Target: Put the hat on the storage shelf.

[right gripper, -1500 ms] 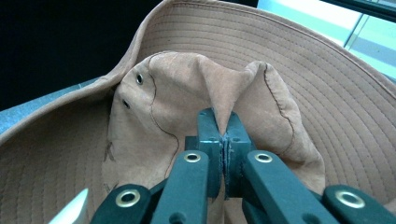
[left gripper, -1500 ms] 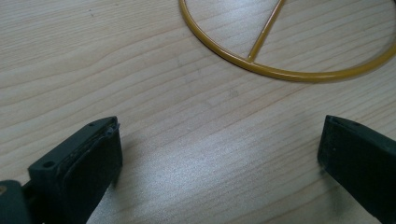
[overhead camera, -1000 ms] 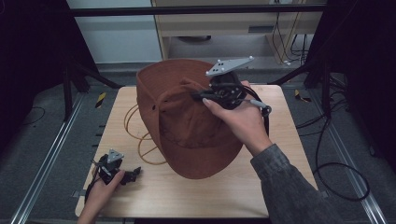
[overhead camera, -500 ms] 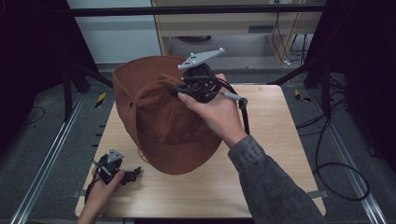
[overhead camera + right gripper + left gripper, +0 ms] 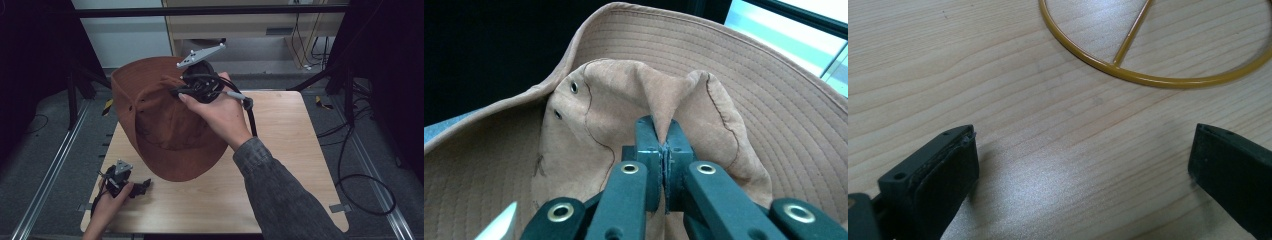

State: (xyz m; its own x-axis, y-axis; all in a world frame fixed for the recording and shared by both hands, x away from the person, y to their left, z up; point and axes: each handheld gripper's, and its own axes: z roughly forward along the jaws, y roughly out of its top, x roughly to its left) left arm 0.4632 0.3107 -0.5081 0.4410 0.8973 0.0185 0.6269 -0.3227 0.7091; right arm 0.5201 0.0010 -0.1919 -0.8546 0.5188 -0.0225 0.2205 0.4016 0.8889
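Right tool point(image 5: 663, 145): I pinch a fold of the brown hat point(image 5: 165, 120), lifted at twelve o'clock.
Left tool point(image 5: 1083, 165): mine, released, on the desk point(image 5: 290, 145) at seven o'clock.

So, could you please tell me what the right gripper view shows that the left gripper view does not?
The right gripper view shows the right claw shut on a pinched fold of the brown brimmed hat, with two metal eyelets in its crown. The left gripper view shows the left claw with its jaws wide apart and nothing between them, above the wooden table, where a yellow wire ring lies. Both look along a pair of black jaws.
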